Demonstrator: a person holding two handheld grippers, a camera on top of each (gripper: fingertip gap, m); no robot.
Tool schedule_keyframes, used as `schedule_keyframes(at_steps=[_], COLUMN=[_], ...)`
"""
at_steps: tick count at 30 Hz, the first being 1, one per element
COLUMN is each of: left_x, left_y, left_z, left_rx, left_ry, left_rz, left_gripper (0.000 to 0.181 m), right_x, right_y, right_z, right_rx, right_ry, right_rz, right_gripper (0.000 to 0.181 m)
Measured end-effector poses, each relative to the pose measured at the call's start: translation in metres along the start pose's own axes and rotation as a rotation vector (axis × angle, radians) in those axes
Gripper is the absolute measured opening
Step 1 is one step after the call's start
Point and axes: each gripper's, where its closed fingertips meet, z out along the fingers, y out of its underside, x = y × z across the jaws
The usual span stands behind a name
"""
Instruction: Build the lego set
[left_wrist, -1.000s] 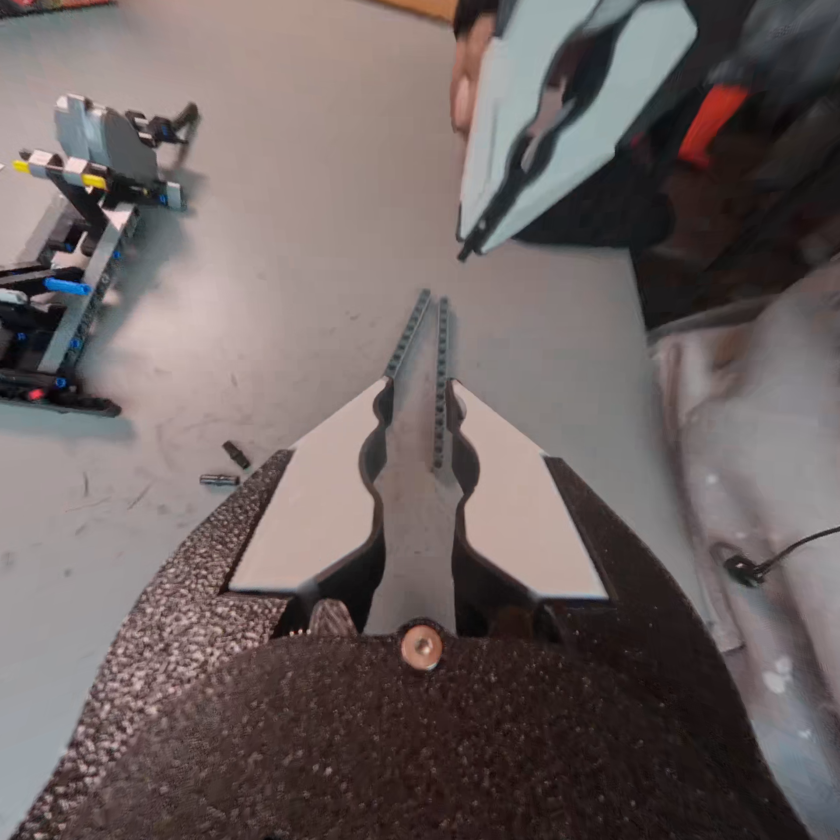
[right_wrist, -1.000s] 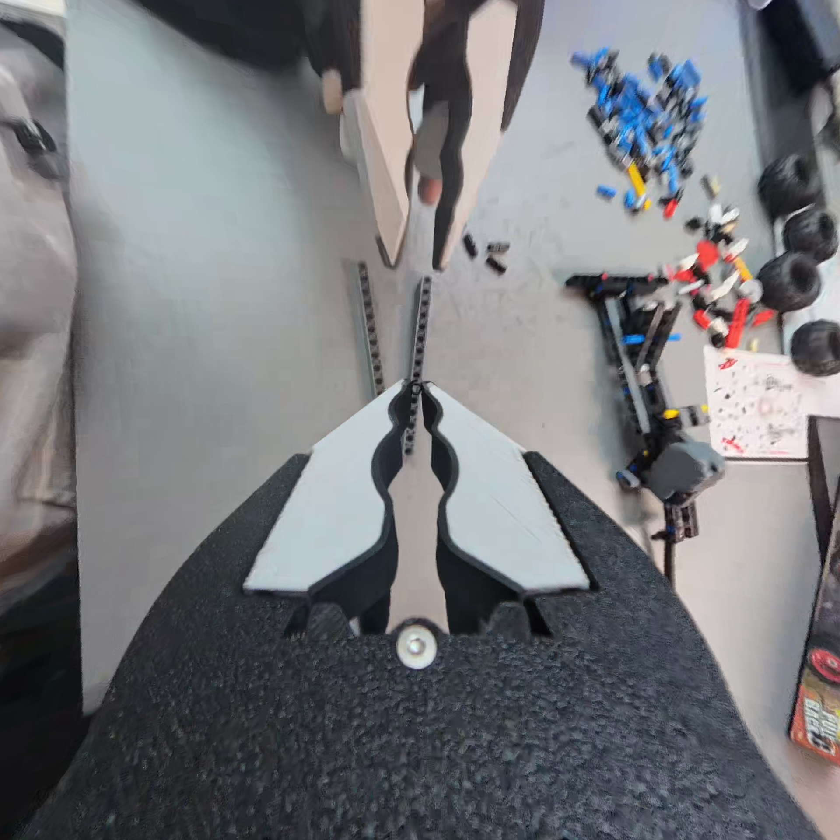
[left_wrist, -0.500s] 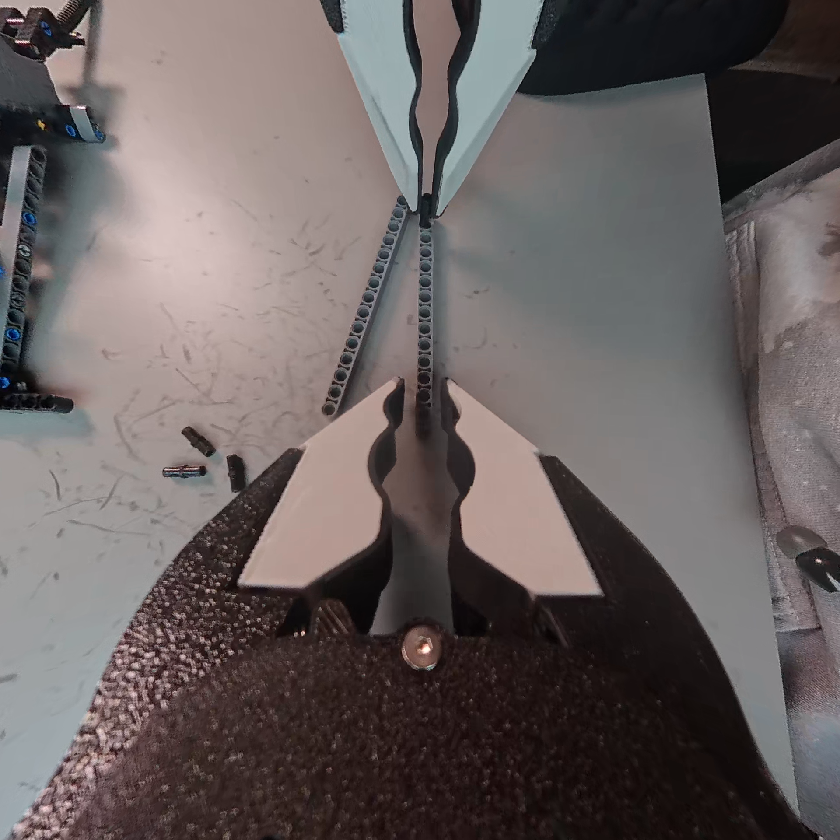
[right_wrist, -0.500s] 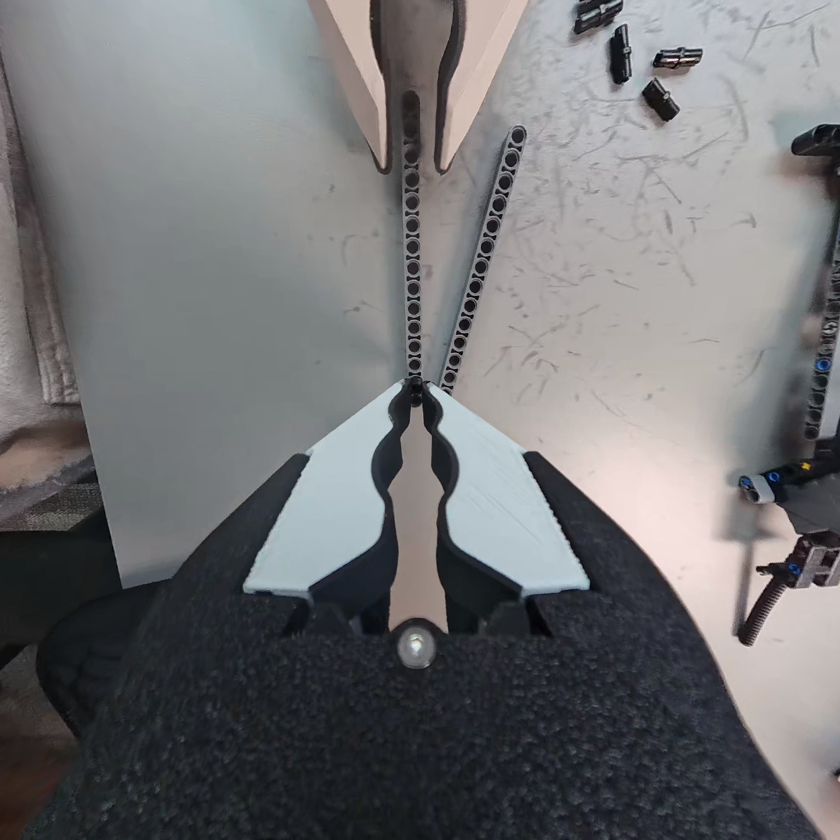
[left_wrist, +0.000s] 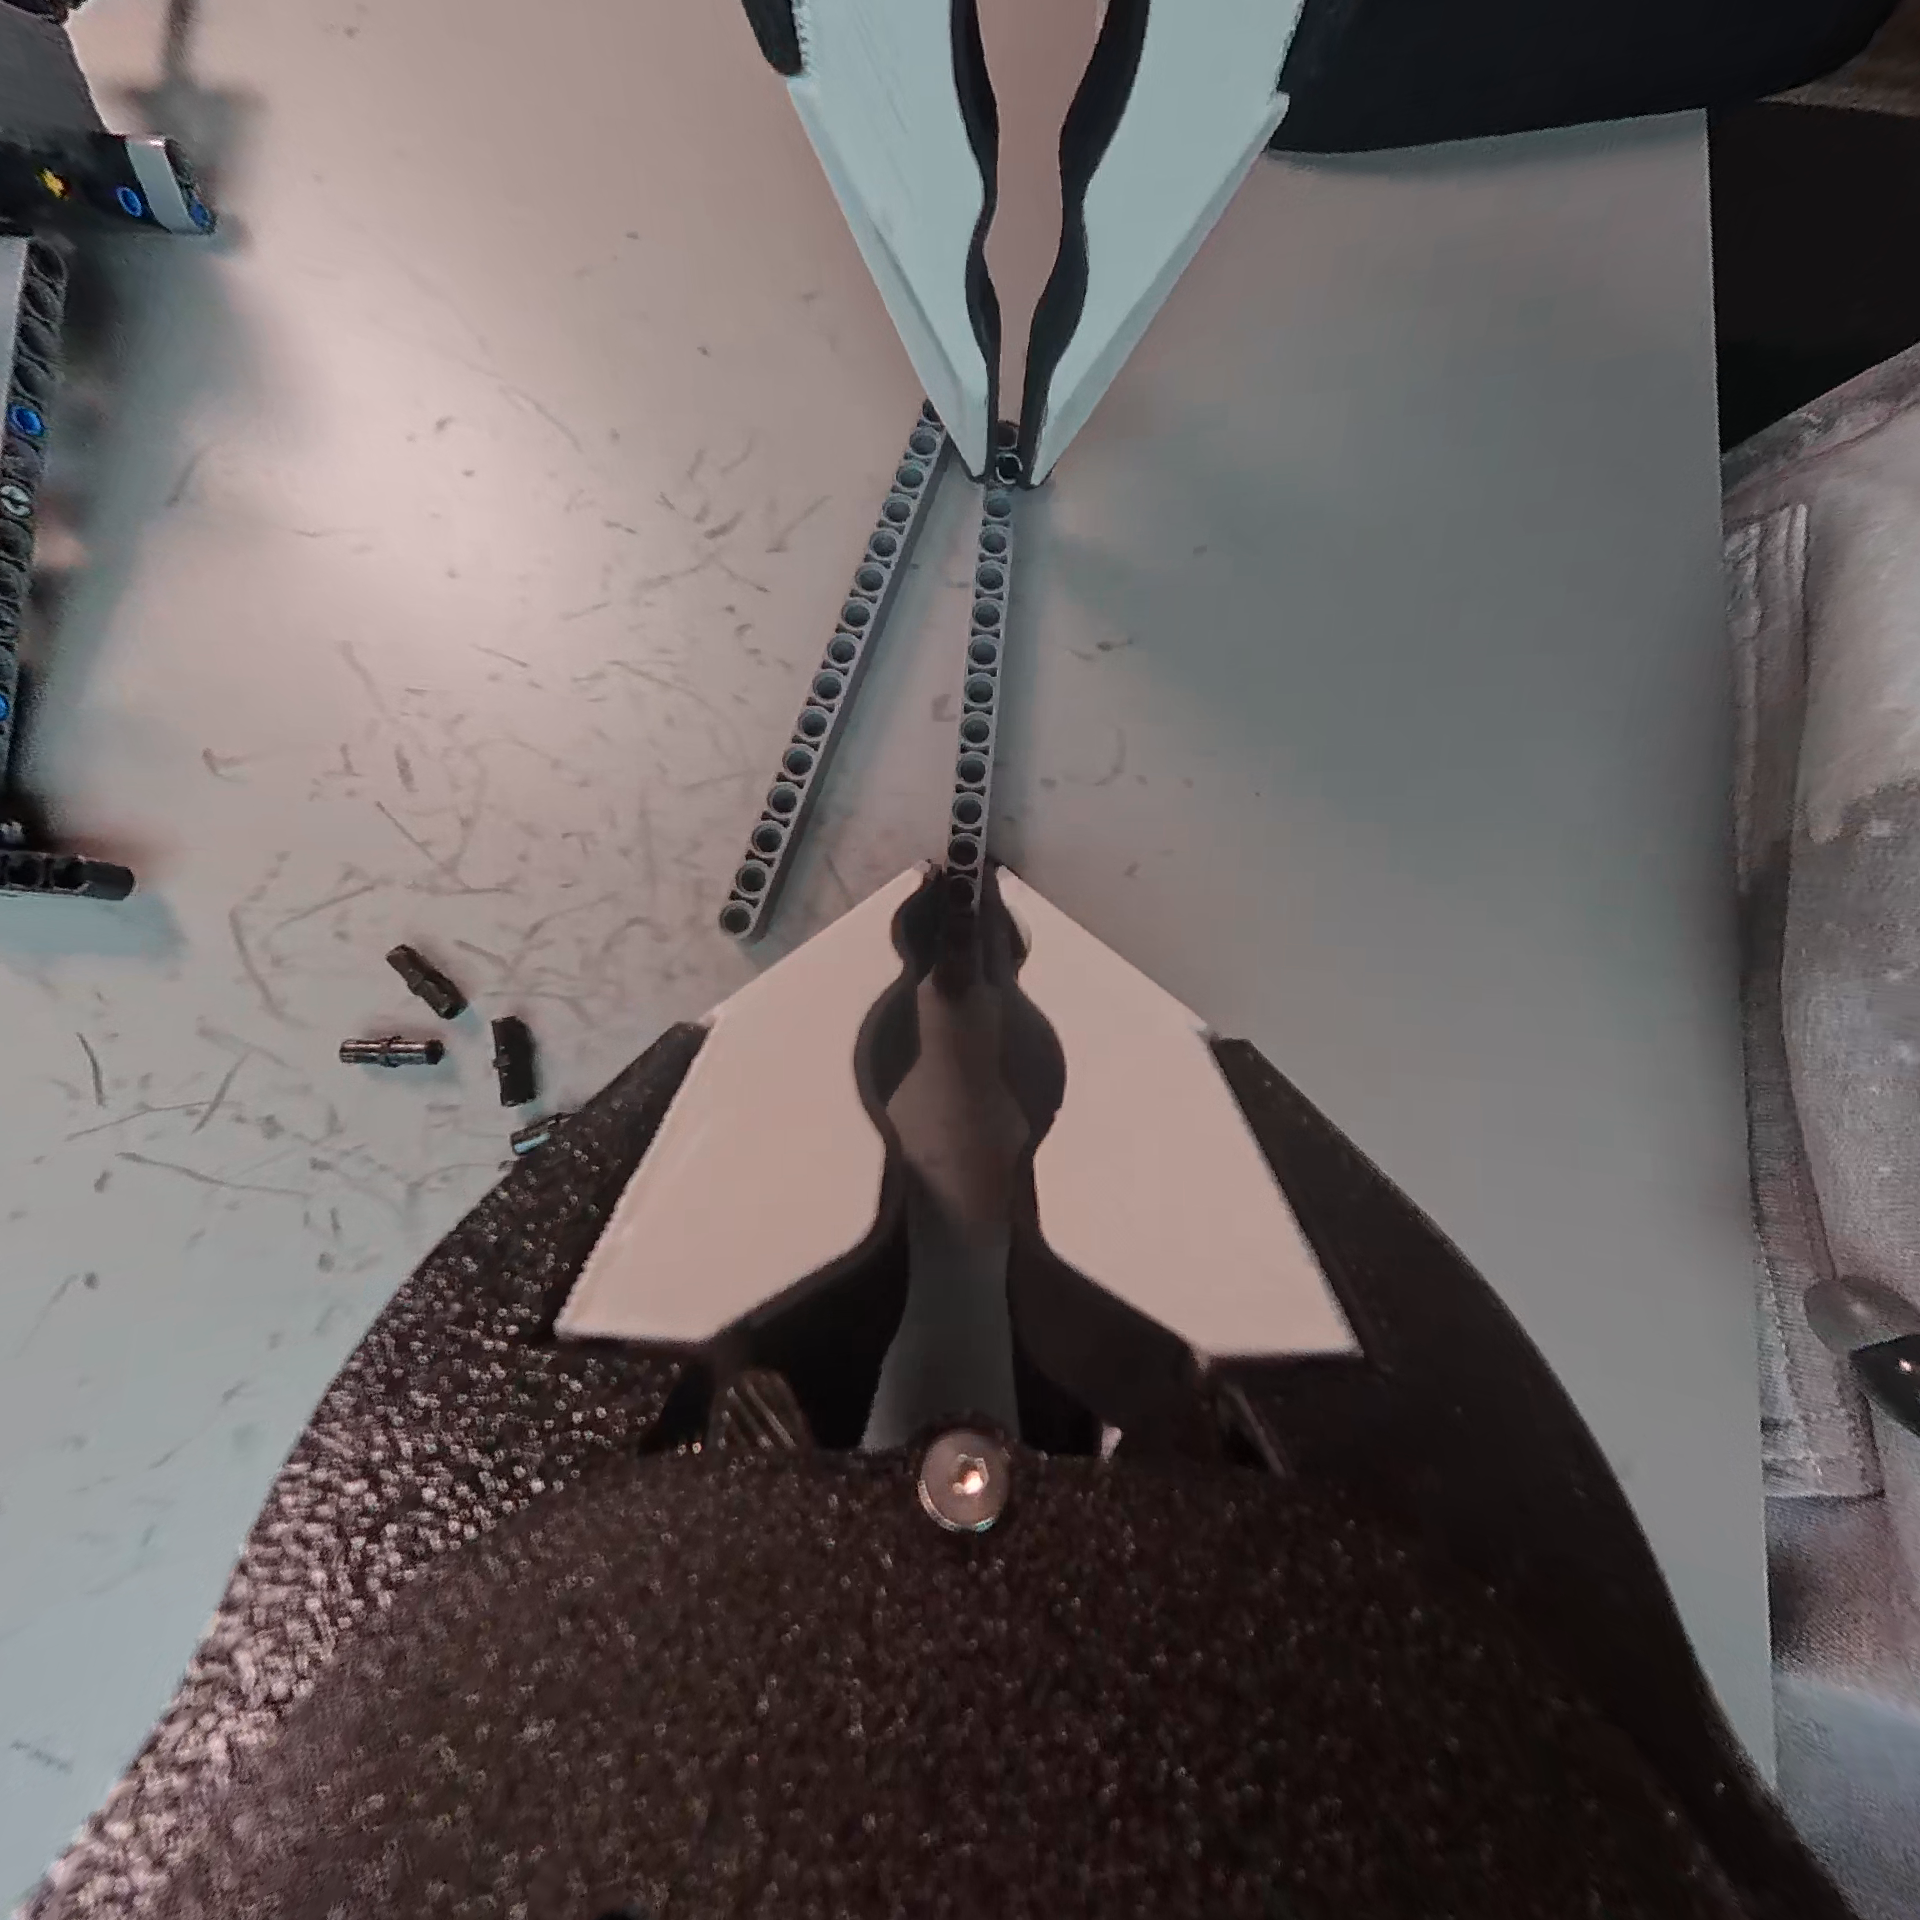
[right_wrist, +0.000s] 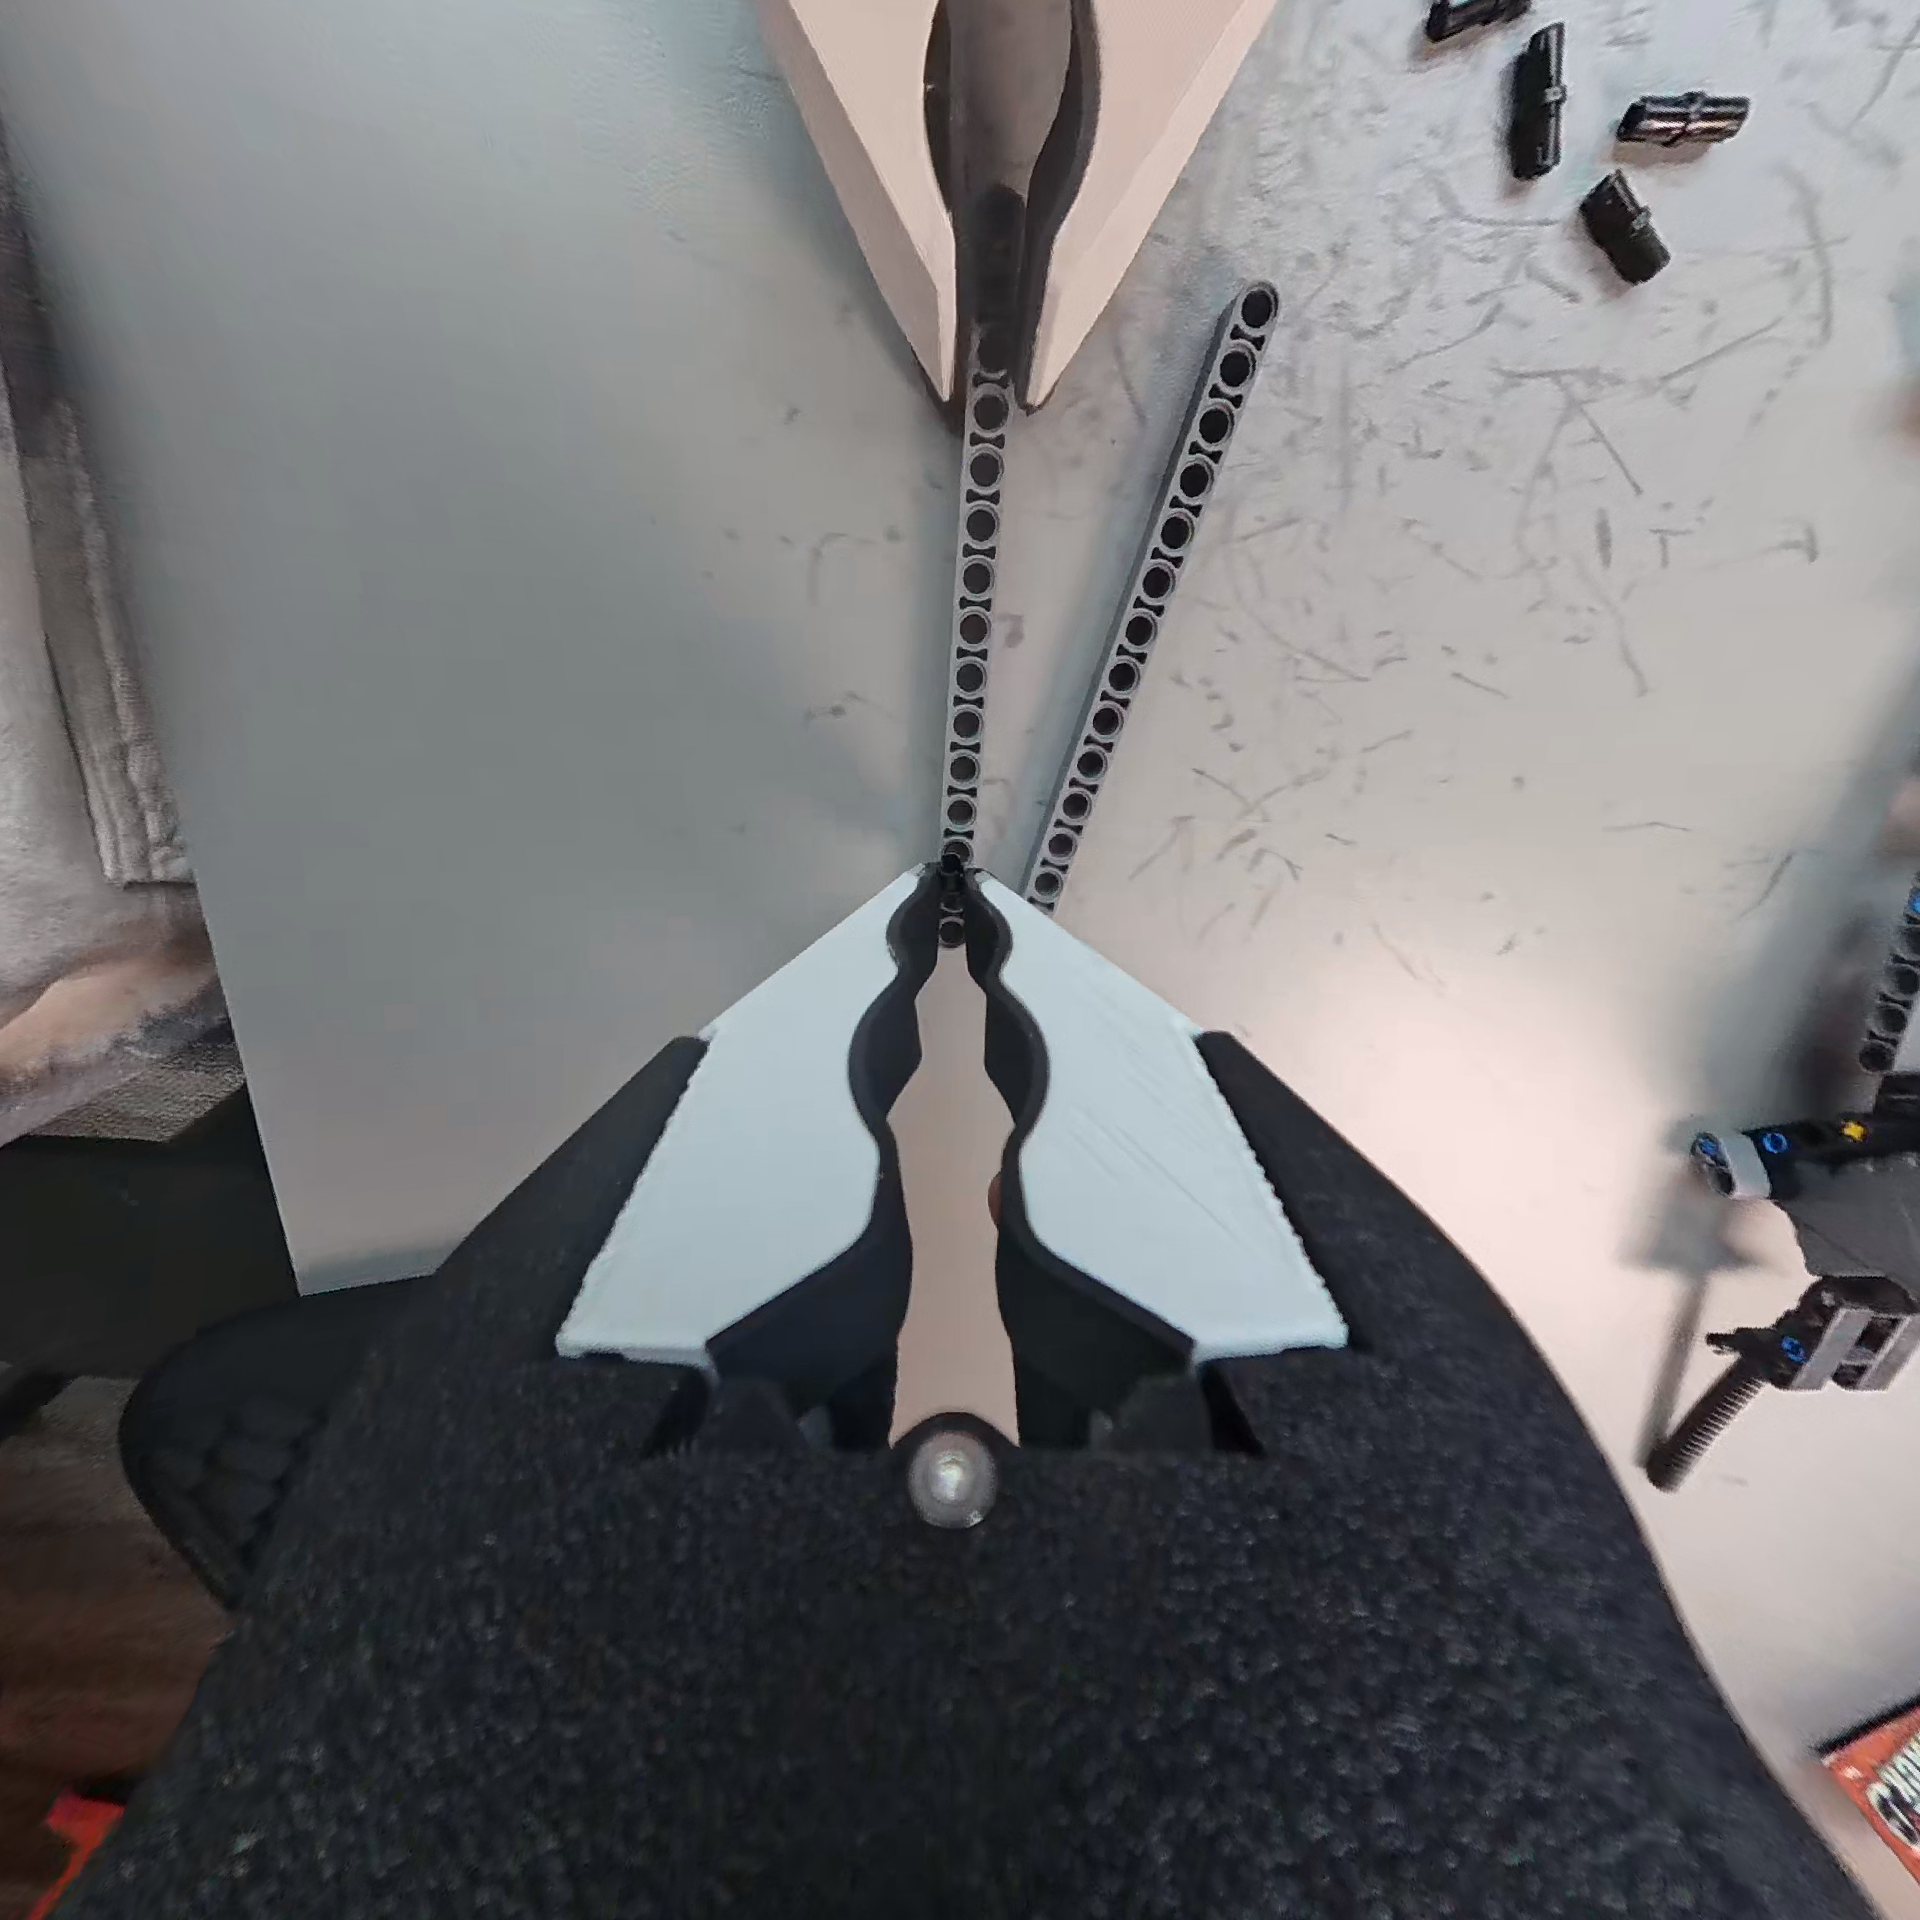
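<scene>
You've got one long grey beam (left_wrist: 982, 665) pinched at both ends: left gripper (left_wrist: 961, 904) and right gripper (right_wrist: 951, 883) fingers closed on it, low over the desk (left_wrist: 1351, 727). Second beam (right_wrist: 1153, 592) lies just beside. Next: probably lift and carry to the chassis (right_wrist: 1849, 1226). Desk edge near, stay inboard.

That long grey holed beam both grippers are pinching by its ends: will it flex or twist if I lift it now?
The held beam looks straight end to end, so probably stiff and light. The left gripper and right gripper pinch only its narrow tips, so it may pivot or slip. The loose beam beside it should stay put.
</scene>
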Motion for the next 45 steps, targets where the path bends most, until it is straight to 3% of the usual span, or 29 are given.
schedule_keyframes(at_steps=[11,15,21,25,29,32,45], left_x=[-0.0002,-0.0001,0.0005,0.0002,-0.0001,0.0001,0.0001], left_y=[0.0003,0.0000,-0.0002,-0.0002,0.0001,0.0000,0.0003], left_z=[-0.0002,0.0001,0.0003,0.0003,0.0001,0.0003,-0.0002], left_rx=[-0.003,-0.003,-0.006,-0.001,-0.004,-0.008,-0.007], left_ry=[-0.005,-0.005,-0.014,-0.014,-0.021,-0.022,-0.019], left_rz=[-0.012,-0.019,-0.013,-0.017,-0.019,-0.028,-0.034], left_gripper=[0.008,0.008,0.008,0.008,0.008,0.008,0.008], right_x=[0.0027,0.0030,0.0016,0.0008,0.0008,-0.0007,-0.0017], right_y=[0.0007,0.0009,0.0013,0.0016,0.0017,0.0019,0.0051], right_z=[-0.0038,-0.0041,-0.0033,-0.0038,-0.0041,-0.0039,-0.0005], right_rx=[0.414,0.494,0.379,0.470,0.544,0.498,0.446], right_ry=[0.012,0.051,0.079,0.014,0.055,0.119,0.128], right_rz=[0.276,0.331,0.244,0.314,0.355,0.293,0.233], right_gripper=[0.004,0.004,0.004,0.004,0.004,0.004,0.003])
